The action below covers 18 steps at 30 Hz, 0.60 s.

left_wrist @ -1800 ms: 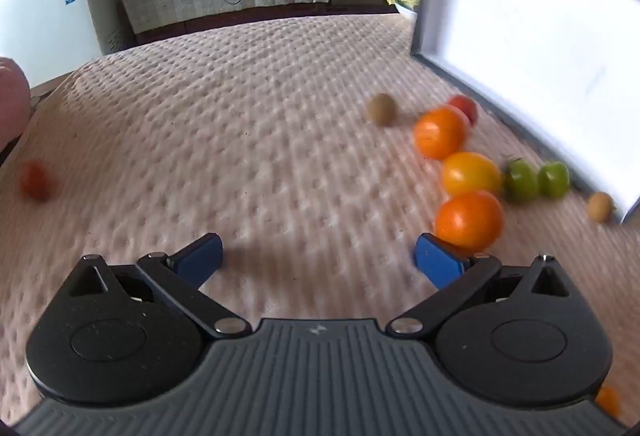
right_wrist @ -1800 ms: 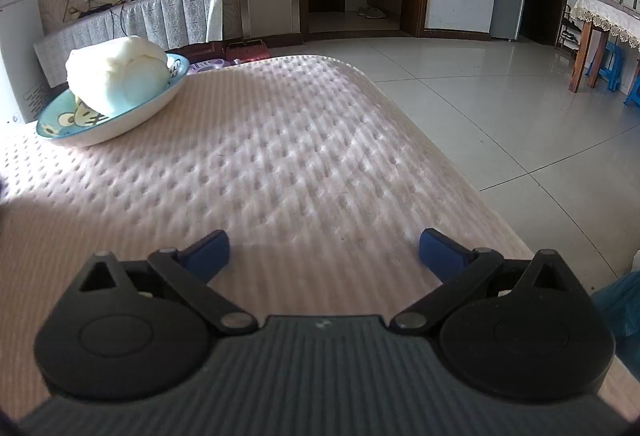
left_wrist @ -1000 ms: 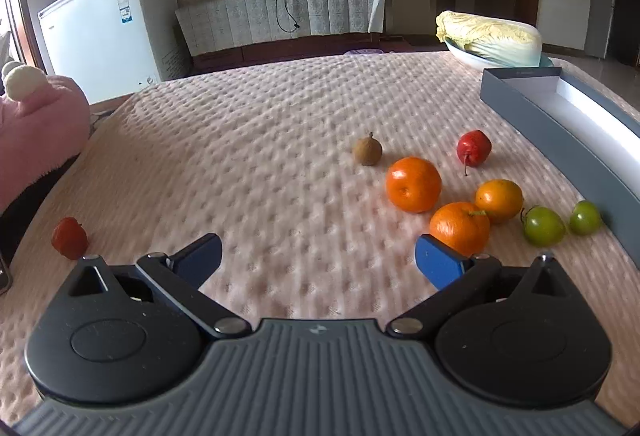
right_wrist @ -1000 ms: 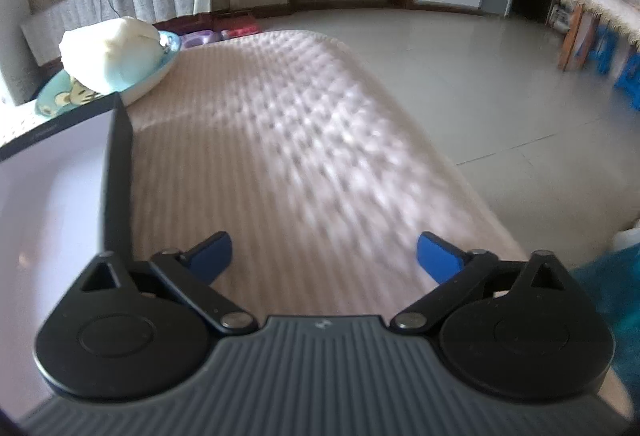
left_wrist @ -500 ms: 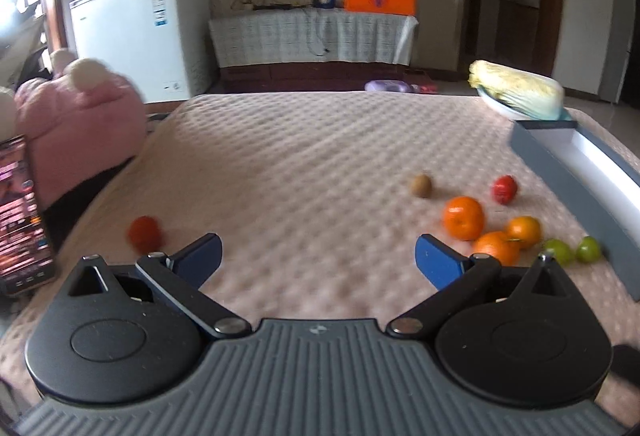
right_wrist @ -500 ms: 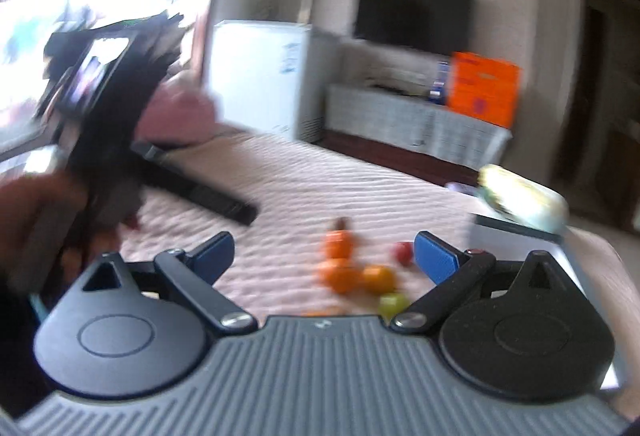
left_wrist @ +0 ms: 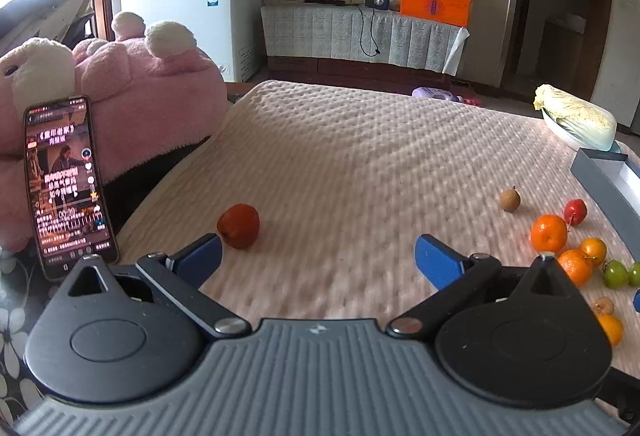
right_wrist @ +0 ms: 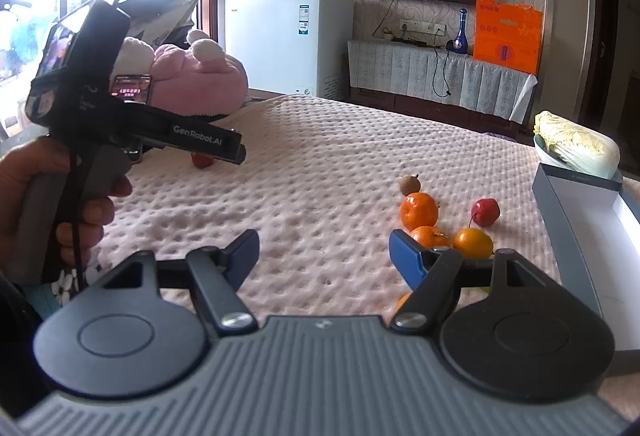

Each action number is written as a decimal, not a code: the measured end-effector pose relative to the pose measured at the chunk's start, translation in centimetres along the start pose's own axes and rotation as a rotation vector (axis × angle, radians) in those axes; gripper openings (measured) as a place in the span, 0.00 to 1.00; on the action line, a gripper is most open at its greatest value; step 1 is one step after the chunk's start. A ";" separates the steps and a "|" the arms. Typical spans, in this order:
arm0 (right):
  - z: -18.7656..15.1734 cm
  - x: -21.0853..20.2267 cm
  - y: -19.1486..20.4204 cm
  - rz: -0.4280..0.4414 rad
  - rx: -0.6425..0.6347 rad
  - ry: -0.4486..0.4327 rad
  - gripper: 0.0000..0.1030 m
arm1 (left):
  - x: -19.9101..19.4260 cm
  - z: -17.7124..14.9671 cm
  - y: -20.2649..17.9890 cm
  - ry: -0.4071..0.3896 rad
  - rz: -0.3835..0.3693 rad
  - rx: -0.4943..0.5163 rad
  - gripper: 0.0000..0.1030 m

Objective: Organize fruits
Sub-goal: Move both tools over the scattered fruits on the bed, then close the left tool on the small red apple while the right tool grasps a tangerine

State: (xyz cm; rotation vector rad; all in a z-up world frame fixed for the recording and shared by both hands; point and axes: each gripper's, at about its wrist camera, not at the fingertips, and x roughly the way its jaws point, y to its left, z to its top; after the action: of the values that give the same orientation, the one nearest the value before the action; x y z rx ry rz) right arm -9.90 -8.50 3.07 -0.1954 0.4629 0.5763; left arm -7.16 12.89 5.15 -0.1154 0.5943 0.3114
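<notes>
Both sets of jaws spread empty, the left gripper [left_wrist: 318,256] has the small red fruit [left_wrist: 238,225] at eleven o'clock: light, smooth, roll-prone, best pinched across its middle.

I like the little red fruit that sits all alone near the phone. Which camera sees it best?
The left wrist view. The lone red fruit lies whole and close, just past the open left gripper. The right wrist view shows only a sliver of it, far off, mostly hidden behind the left gripper.
</notes>
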 end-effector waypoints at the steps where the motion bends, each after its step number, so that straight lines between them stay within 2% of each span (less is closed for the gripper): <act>1: 0.0 0.1 -0.1 0.001 0.002 0.003 0.71 | 0.1 0.0 0.1 0.002 0.000 0.000 1.00; 11: -0.3 0.3 -0.6 -0.029 0.001 0.048 0.72 | 2.1 0.5 0.8 0.020 -0.006 -0.004 1.00; 18: -0.4 -0.2 -1.5 -0.046 0.013 0.058 0.71 | 3.7 0.3 2.0 0.011 -0.035 0.055 1.00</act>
State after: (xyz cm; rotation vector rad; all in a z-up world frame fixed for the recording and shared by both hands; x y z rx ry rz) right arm -9.34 -9.92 2.82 -0.2101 0.5166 0.5234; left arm -4.78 15.79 3.29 -0.0749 0.6111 0.2600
